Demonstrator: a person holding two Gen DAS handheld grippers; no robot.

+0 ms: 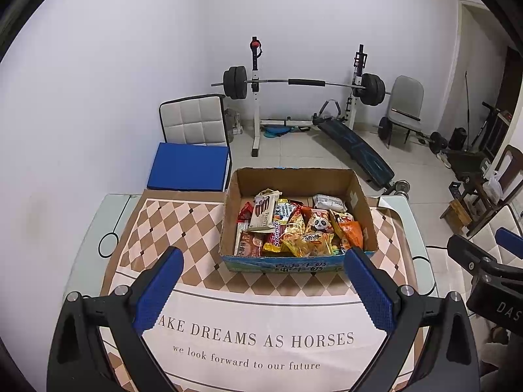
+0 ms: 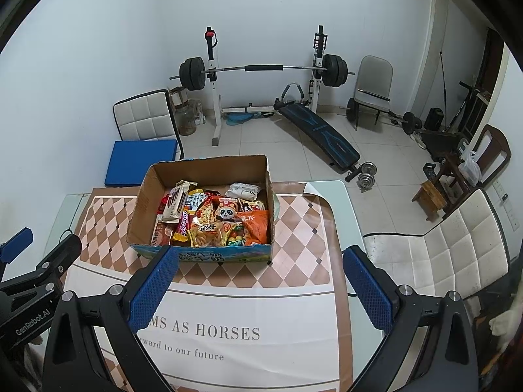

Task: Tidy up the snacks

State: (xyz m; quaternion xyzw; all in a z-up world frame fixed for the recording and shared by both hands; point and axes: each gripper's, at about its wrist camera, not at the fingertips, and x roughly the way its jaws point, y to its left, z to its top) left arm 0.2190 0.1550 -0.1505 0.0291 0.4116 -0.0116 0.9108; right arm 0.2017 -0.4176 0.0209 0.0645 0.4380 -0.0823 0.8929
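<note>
Left wrist view: your left gripper [image 1: 263,285] hangs above the near part of the table [image 1: 81,245] with its blue fingers [image 1: 160,289] spread wide and nothing between them. Below it lies a checked tablecloth [image 1: 183,228] printed with "DREAMS AS HORSES". The cardboard box [image 1: 362,209] stands on the cloth just beyond the fingertips, open at the top and filled with snack packets [image 1: 300,225]. A packet with a panda face [image 1: 318,223] lies near the middle of the pile; a white packet [image 1: 329,202] lies at the far right corner. Your right gripper [image 1: 490,261] shows at the right edge of this view, apart from the box.

Right wrist view: your right gripper [image 2: 261,282] is likewise spread, holding nothing, above the near right part of the cloth [image 2: 294,245]. The box [image 2: 143,202] stands ahead and to the left; the left fingertip [image 2: 157,284] overlaps its near lower edge in this view, but you cannot tell whether they touch. The panda packet [image 2: 225,213] sits near the middle and an orange packet [image 2: 256,227] lies against the right wall. Your left gripper [image 2: 36,268] shows at the left edge. A white padded chair [image 2: 457,251] stands just beside the table's right side. A barbell rack [image 2: 261,72] stands against the far wall.
</note>
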